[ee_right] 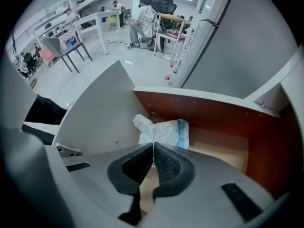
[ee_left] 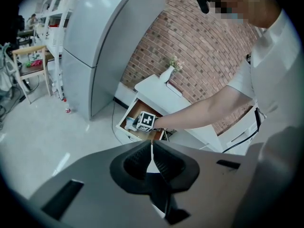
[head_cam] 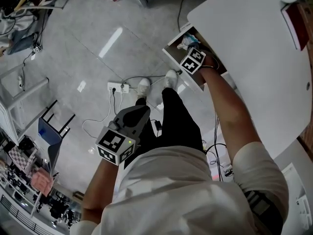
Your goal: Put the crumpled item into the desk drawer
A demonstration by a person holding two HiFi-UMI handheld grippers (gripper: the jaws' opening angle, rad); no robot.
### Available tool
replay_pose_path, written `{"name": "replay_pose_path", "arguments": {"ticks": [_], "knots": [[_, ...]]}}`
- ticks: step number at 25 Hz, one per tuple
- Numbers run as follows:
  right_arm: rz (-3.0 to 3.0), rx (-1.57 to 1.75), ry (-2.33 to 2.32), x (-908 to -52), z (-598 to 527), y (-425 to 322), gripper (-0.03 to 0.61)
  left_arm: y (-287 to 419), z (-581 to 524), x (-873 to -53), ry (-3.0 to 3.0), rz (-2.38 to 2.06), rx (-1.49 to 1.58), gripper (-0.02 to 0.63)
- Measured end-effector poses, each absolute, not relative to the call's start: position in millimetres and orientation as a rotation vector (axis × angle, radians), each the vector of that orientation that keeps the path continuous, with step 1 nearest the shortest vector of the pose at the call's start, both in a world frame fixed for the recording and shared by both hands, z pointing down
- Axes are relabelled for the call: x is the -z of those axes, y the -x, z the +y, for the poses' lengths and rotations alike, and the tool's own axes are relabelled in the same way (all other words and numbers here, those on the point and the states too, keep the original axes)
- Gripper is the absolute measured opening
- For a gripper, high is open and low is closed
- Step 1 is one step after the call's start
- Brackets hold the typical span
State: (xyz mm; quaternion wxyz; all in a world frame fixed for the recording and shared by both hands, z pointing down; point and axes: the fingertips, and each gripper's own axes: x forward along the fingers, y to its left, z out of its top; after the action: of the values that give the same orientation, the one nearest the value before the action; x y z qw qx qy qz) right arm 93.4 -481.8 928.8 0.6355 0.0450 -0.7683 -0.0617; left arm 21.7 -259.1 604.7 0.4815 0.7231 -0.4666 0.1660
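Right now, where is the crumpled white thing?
The crumpled white thing lies inside the open drawer, near its brown back wall, just beyond the closed tips of the right gripper in the right gripper view.

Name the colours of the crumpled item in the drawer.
The crumpled item is white with blue; best in right gripper view.

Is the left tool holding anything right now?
No, the left tool has its jaws closed together with nothing between them.

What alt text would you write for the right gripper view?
A crumpled white item lies in an open wooden drawer, just past the right gripper, whose fingers are together. Whether they pinch its edge is unclear.
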Motion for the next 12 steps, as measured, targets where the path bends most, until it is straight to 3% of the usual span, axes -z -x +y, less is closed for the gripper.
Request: {"name": "replay_pose_path", "arguments": {"ticks": [9, 12], "knots": [[-1.751, 0.114, -0.077, -945.8, -476.4, -90.0, 0.032, -17.2, -257.5, -615.3, -1.753, -1.134, -0.418, 0.031], [-1.759, 0.093, -0.077, -943.7, -473.2, -89.0, 0.067, -17.9, -253.8, -614.6, -1.759, -1.124, -0.425, 0.031]]}}
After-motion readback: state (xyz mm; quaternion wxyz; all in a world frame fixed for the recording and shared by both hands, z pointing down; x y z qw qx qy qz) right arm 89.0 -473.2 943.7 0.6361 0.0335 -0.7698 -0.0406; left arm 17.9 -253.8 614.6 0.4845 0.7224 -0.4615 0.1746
